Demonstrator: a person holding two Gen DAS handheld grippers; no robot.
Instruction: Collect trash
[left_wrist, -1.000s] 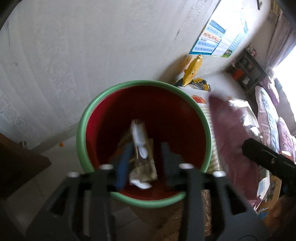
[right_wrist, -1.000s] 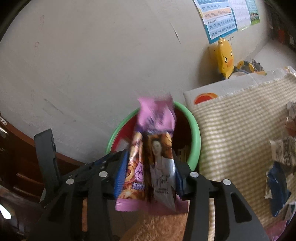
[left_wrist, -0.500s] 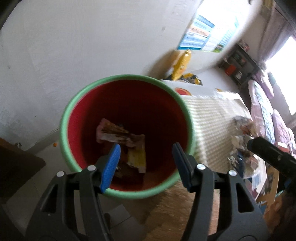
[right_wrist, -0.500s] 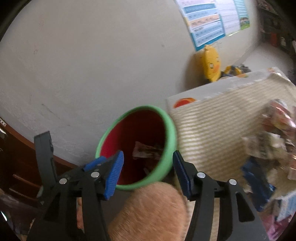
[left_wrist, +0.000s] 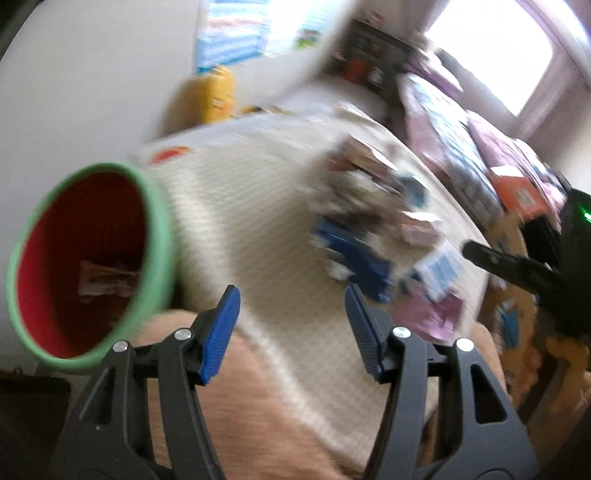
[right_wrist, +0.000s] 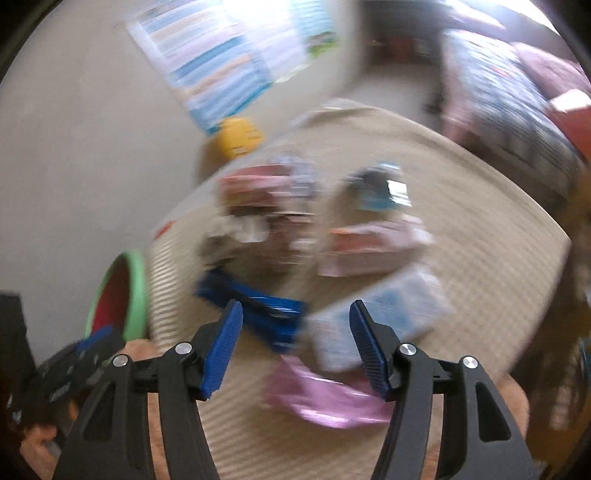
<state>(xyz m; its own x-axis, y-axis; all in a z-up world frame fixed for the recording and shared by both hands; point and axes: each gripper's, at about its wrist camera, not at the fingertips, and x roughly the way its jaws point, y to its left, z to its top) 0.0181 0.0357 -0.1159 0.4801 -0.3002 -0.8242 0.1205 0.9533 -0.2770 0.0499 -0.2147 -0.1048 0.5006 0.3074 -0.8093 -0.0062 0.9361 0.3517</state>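
A red bin with a green rim (left_wrist: 162, 236) stands at the left of the table; wrappers (left_wrist: 107, 277) lie inside it. It also shows at the lower left of the right wrist view (right_wrist: 136, 291). Several wrappers lie in a blurred pile on the woven mat (left_wrist: 251, 229): a blue packet (right_wrist: 258, 310), a pink one (right_wrist: 325, 398), a pale blue-white one (right_wrist: 388, 317). My left gripper (left_wrist: 291, 328) is open and empty, right of the bin. My right gripper (right_wrist: 295, 343) is open and empty above the blue and pink wrappers.
A yellow duck toy (left_wrist: 218, 92) stands by the white wall under a poster (right_wrist: 221, 66). A bed with pink covers (left_wrist: 480, 129) lies at the right. The right gripper's black body (left_wrist: 517, 266) shows at the right of the left wrist view.
Both grippers let their wrappers drop into the bin and opened. Both views have swung right, away from the bin toward the pile of wrappers on the mat.
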